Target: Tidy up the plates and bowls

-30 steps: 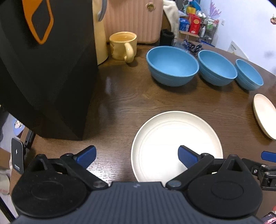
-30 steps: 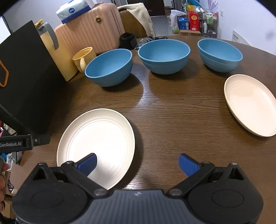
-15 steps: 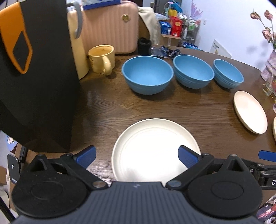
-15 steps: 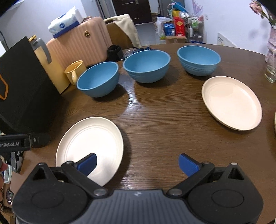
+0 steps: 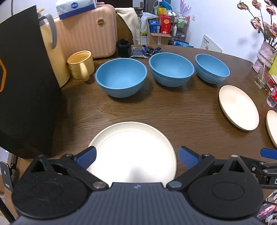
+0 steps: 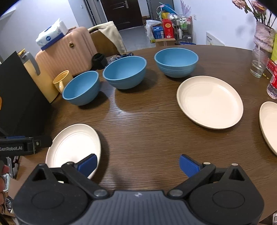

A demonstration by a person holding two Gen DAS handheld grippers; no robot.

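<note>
A: Item one, the table [image 6: 148, 131]: dark wood grain, rounded edge. What stands at the back?

B: Three blue bowls in a row: left bowl [image 5: 121, 78], middle bowl [image 5: 171, 71], right bowl [image 5: 212, 68], each upright, empty, apart from its neighbours. Beside the left bowl, a yellow mug [image 5: 81, 64]; behind that, a pink suitcase [image 5: 86, 32] with a tissue pack [image 5: 76, 7] on top.

A: Plates?

B: Three cream plates, all flat on the table. Near plate [image 5: 133, 152] at the front left edge, second plate [image 6: 209, 102] to the right of centre, just in front of the right bowl, third plate [image 6: 269, 124] at the far right, partly cut off by the frame.

A: Grippers?

B: Left gripper [image 5: 136, 156]: jaws spread wide, holding nothing, poised over the near plate. Right gripper [image 6: 137, 164]: likewise released and empty, over bare table, its left finger overlapping the near plate's edge in view.

A: Sundries?

B: Black bag [image 5: 26, 86] at left; drinking glass [image 6: 258, 63] and vase of flowers [image 6: 264, 37] at right.
</note>
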